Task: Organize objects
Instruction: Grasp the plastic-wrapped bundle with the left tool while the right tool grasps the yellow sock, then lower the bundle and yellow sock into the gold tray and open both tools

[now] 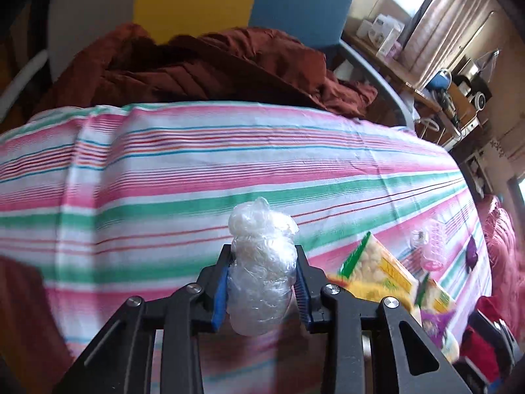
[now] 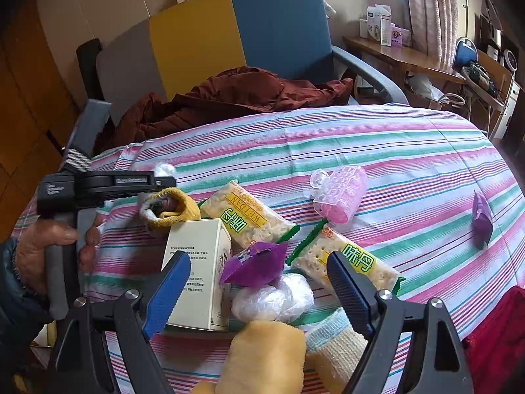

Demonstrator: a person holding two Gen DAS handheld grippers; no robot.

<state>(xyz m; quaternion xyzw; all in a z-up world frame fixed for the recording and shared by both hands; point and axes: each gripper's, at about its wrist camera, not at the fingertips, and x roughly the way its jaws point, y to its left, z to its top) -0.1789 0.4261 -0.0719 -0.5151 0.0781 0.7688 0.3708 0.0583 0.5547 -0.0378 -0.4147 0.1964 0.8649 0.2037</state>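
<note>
My left gripper [image 1: 262, 262] is shut on a crumpled clear plastic bundle [image 1: 259, 272] and holds it above the striped cloth [image 1: 197, 170]. In the right wrist view the left gripper [image 2: 164, 180] shows side-on at the left, held by a hand, with the white bundle [image 2: 164, 169] at its tip. My right gripper [image 2: 259, 272] is open and empty above a pile: a purple packet [image 2: 256, 262], a second clear plastic bundle [image 2: 272, 298], a white box [image 2: 197, 269], two cracker packs [image 2: 246, 213] [image 2: 347, 262] and yellow socks [image 2: 269, 354].
A pink hair roller [image 2: 338, 193] and another purple packet [image 2: 482, 220] lie to the right on the striped cloth [image 2: 361, 138]. A rolled yellow sock [image 2: 170, 207] lies left. A brown jacket [image 2: 229, 95] lies on a chair [image 2: 262, 26] beyond the far edge. Red fabric [image 2: 498, 335] is at the right.
</note>
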